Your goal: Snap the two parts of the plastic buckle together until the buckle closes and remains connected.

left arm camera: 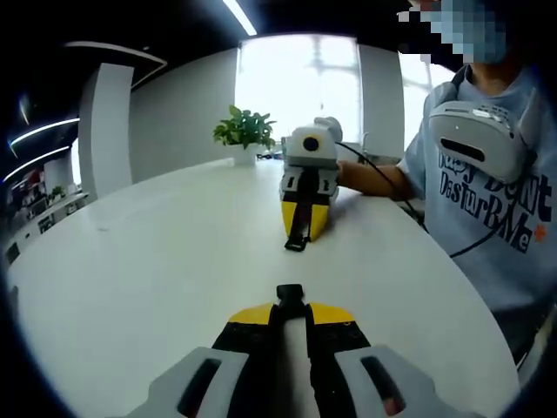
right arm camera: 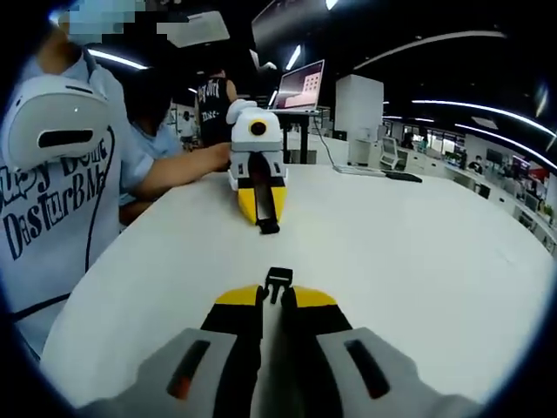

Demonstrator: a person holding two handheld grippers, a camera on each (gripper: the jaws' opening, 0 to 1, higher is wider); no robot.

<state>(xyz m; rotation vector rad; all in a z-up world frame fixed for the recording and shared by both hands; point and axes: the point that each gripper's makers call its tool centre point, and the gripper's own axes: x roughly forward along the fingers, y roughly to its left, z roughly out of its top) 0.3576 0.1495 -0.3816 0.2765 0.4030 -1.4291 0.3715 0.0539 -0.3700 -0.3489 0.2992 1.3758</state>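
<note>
In the left gripper view, the left gripper had its jaws drawn narrow, pinching a dark strap whose socket half of the buckle stuck out just past the yellow tips. Straight ahead across the white table, the right gripper faced back, its own strap hanging from its tips and ending in the other buckle piece near the tabletop. A potted plant stood behind it at the table's far edge, and the person's printed shirt lay to the right.

In the right gripper view, the right gripper was likewise closed tight on its strap, with the pronged half of the buckle projecting forward between the tips. The left gripper appeared opposite, its strap and buckle end pointing back toward the camera.

The two halves therefore lay nose to nose, well apart, with their long axes running roughly along one line between the grippers. Neither gripper seemed clearly nearer the midpoint. The coming move would likely be a straight closing along that line, keeping prongs and socket level and untwisted so they could seat.
</note>
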